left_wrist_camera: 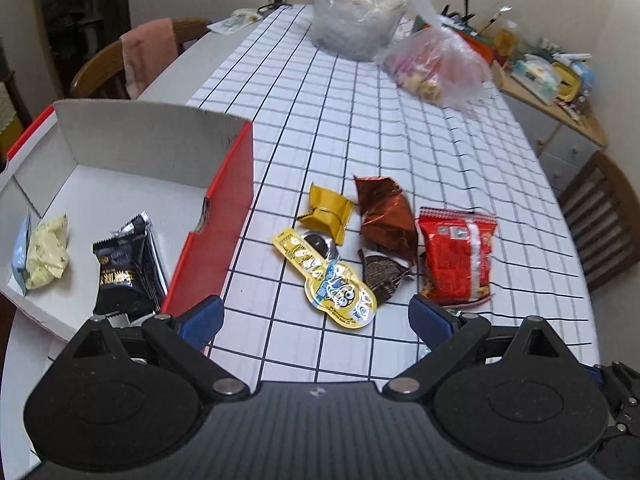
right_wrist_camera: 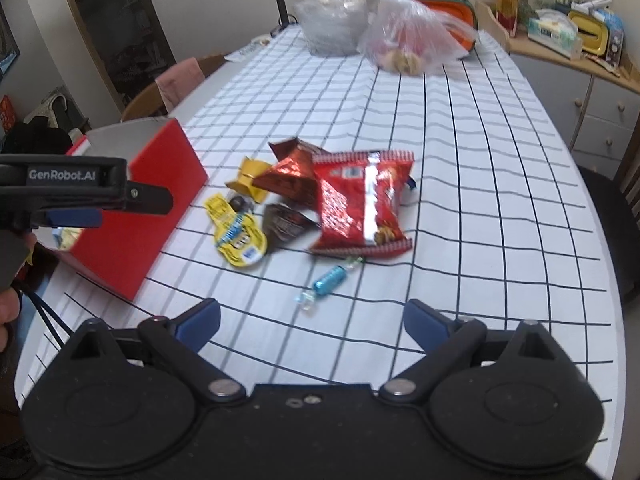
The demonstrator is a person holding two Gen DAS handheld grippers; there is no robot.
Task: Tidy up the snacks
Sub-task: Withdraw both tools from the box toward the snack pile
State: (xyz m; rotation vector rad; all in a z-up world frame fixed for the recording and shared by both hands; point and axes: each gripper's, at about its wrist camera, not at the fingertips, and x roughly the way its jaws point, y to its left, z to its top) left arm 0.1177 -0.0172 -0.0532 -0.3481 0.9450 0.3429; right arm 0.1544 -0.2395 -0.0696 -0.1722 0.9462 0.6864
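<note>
Hovering with both the left gripper [left_wrist_camera: 316, 318] and the right gripper [right_wrist_camera: 312, 320] spread wide, holding nothing. Lying loose beside the red box [left_wrist_camera: 224, 184]: the yellow pouch [left_wrist_camera: 326, 276] and red packet [right_wrist_camera: 362, 204]. Advising 1 low, centred pinch, avoiding neighbouring wrappers.

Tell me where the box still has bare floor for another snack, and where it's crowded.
In the box, the floor between the black packets and the back wall is bare. The near left end is crowded with the pale yellow packet and blue packet.
</note>
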